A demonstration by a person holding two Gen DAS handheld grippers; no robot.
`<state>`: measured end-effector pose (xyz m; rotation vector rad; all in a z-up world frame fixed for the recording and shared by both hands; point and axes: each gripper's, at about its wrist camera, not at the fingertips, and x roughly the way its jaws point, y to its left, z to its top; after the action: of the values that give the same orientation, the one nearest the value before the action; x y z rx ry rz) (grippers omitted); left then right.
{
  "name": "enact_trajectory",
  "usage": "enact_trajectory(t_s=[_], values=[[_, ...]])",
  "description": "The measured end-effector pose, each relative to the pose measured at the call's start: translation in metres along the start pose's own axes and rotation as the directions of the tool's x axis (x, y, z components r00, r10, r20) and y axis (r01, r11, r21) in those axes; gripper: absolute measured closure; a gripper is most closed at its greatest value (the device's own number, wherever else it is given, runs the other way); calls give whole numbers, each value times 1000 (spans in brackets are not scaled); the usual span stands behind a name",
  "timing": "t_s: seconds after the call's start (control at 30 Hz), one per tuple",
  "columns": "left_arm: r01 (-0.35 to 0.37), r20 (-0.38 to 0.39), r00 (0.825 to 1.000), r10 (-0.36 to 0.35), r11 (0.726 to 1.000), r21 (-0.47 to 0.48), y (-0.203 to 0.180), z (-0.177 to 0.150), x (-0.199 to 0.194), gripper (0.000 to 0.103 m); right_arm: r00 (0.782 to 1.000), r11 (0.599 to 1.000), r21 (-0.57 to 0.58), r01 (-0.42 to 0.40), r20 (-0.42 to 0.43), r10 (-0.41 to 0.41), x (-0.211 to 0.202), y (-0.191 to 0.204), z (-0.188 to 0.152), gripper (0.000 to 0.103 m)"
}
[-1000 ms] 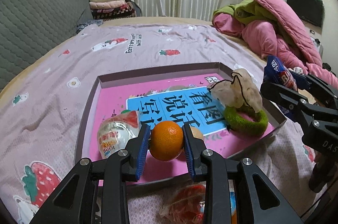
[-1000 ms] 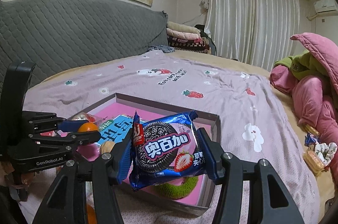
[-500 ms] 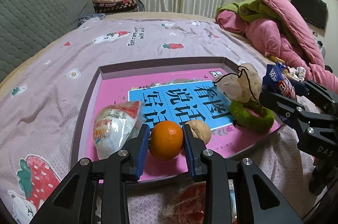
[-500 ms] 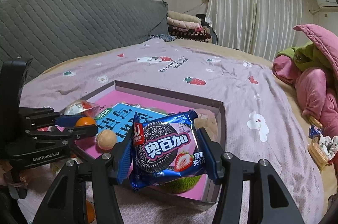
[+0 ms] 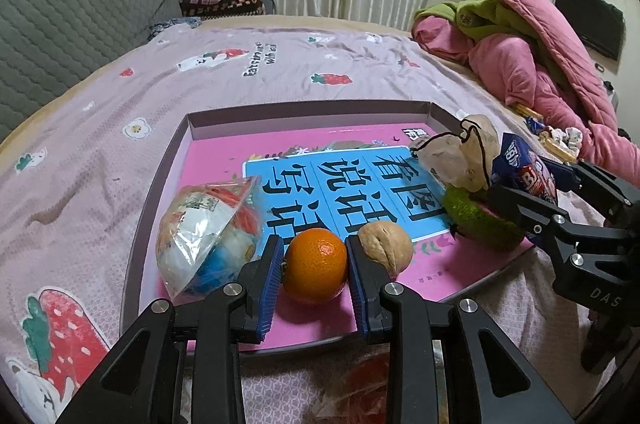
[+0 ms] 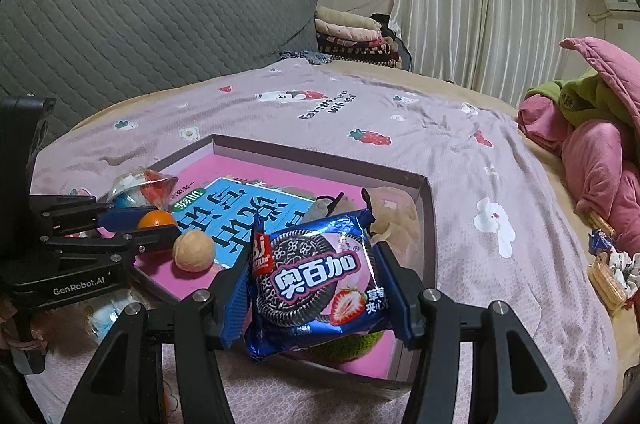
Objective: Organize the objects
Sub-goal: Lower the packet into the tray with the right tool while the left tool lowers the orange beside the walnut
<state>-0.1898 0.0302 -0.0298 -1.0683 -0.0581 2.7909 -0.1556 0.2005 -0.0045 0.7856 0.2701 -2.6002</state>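
- Holding an orange (image 5: pixel 315 265) low over the near edge of the tray (image 5: pixel 280 111), the left gripper (image 5: pixel 314 278) has its jaws clenched on the fruit's two sides; whether the fruit already rests on the pink book (image 5: pixel 224 159) lining the tray I cannot tell;
- a walnut (image 5: pixel 386 248) lies just beside the right-hand jaw, seemingly touching it, and a wrapped snack ball (image 5: pixel 208 244) sits just beside the left-hand jaw; the orange goes into the gap between them;
- the right gripper (image 6: pixel 316 294) grasps a blue cookie packet (image 6: pixel 316 280) by its two short edges, face toward the camera, long axis across the jaws;
- that packet hangs above the tray's near right corner, over a green ring (image 5: pixel 480 220) and a beige pouch (image 5: pixel 460 151);
- judged from this, the left hand is nearer to letting go; opening may nudge the walnut;
- the packet's free space lies forward and to the left, on the blue panel (image 6: pixel 240 220);
- loose snacks (image 6: pixel 608 272) remain on the bed (image 6: pixel 460 143), well apart from the tray.
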Motion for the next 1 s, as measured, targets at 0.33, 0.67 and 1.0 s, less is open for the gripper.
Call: enact_trajectory(t_s=[0.33,0.67,1.0], values=[[-7,-11,1000,7,1000,2,-2,1,2,71,1000,1000,10,7,-14,-6,5,-1,-2,46],[-17,-9,1000,17,1000,6,-3,2,5,71,999,999,37,17,-31,-15,11,-6,-2,45],[-20,-22,1000,20,1000,2,-3,6,8,70,998,998,64,15,-63,-11,18,-11,-5,45]])
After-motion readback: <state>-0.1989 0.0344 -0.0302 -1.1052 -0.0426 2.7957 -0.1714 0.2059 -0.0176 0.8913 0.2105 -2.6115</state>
